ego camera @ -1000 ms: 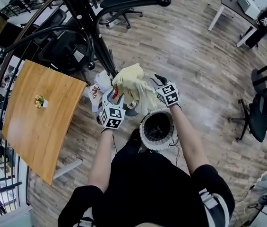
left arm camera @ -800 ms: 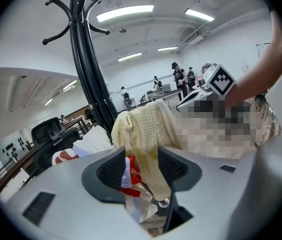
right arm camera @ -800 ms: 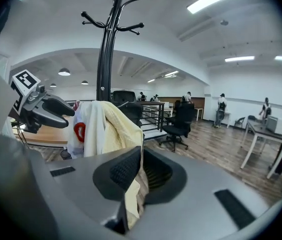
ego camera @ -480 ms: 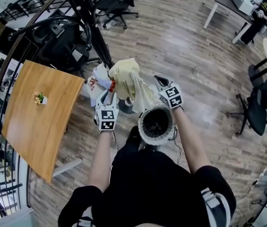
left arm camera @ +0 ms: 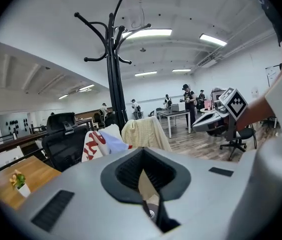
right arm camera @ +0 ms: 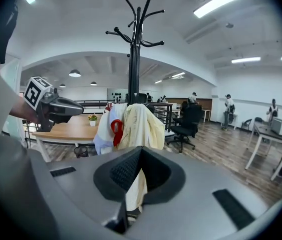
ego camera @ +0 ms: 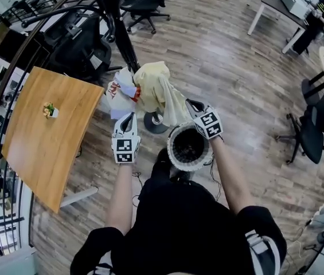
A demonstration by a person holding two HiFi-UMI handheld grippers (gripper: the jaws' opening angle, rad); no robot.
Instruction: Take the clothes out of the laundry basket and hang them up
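Yellow garment (ego camera: 156, 87) hangs on the rack (right arm camera: 134, 59), so this hanging step looks done. Left gripper (ego camera: 131, 117) and right gripper (ego camera: 191, 103) jaws are shut and empty, the left's just closed. Next: check the basket (ego camera: 174, 154).

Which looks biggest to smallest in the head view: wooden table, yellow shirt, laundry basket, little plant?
1. wooden table, clearly largest
2. yellow shirt and laundry basket look about alike; I won't rank them
3. little plant, smallest

The plank floor (ego camera: 230, 67) carries the coat stand's round base (ego camera: 152, 123), the white laundry basket (ego camera: 172, 149) just beside it, a black office chair (ego camera: 312, 135) well apart, and a wooden counter (ego camera: 41, 153) bearing a small potted plant (ego camera: 50, 110) toward its far end.
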